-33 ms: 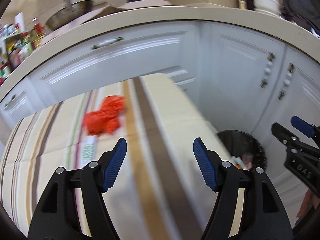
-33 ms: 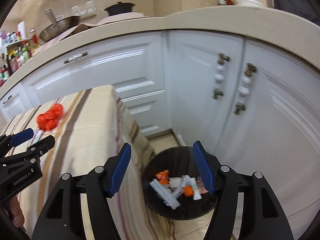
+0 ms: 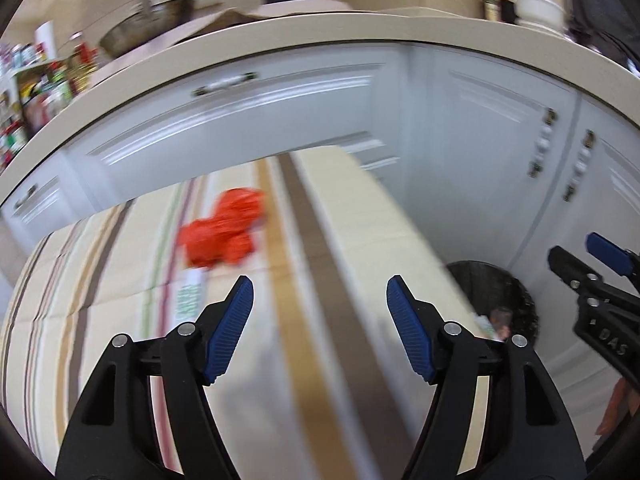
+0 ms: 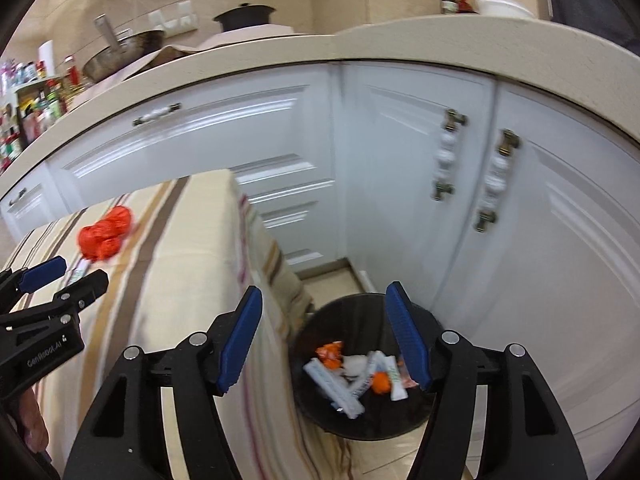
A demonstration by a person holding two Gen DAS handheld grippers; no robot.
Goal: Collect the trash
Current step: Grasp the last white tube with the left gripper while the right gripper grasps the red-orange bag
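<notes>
here, striped tablecloth by white cabinets — both grippers wide, empty — left gripper, right gripper

Red net wad on the table, rest already in the bin

The crumpled red mesh bag sits on the striped tablecloth, well back from the edge, a white label strip just beside it. Down on the floor, the round black bin holds white wrappers and orange scraps, all lying loose at the bottom.
</notes>
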